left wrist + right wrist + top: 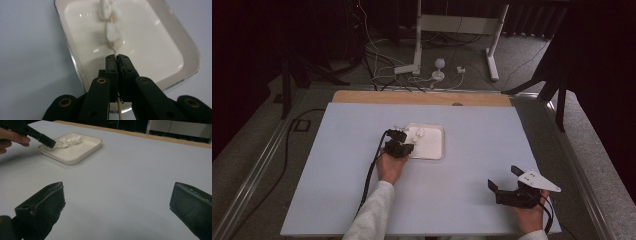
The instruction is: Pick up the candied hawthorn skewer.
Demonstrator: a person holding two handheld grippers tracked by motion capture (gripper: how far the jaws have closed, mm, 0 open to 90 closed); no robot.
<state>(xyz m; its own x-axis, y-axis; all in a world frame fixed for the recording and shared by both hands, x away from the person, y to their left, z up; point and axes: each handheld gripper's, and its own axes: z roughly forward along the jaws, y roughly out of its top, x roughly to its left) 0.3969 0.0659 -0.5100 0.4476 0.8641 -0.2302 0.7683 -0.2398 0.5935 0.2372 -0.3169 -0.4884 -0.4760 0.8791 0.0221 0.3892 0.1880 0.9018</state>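
Observation:
A thin wooden skewer (115,51) threaded with white marshmallows (112,32) reaches over a white rectangular tray (185,52). My left gripper (117,58) is shut on the skewer's bare end, just inside the tray's near rim. From above, the left gripper (403,142) sits at the left edge of the tray (437,150), with the marshmallows (418,134) above the dish. The right gripper view shows the skewer (58,144) held level over the tray (82,153). My right gripper (506,178) rests open at the table's front right, nothing between its jaws.
The pale blue table top (337,165) has a wooden strip (422,98) along its far edge. Beyond it, cables (382,65) and a white stand's legs (494,45) lie on the floor. A metal rail (257,165) runs along the left side.

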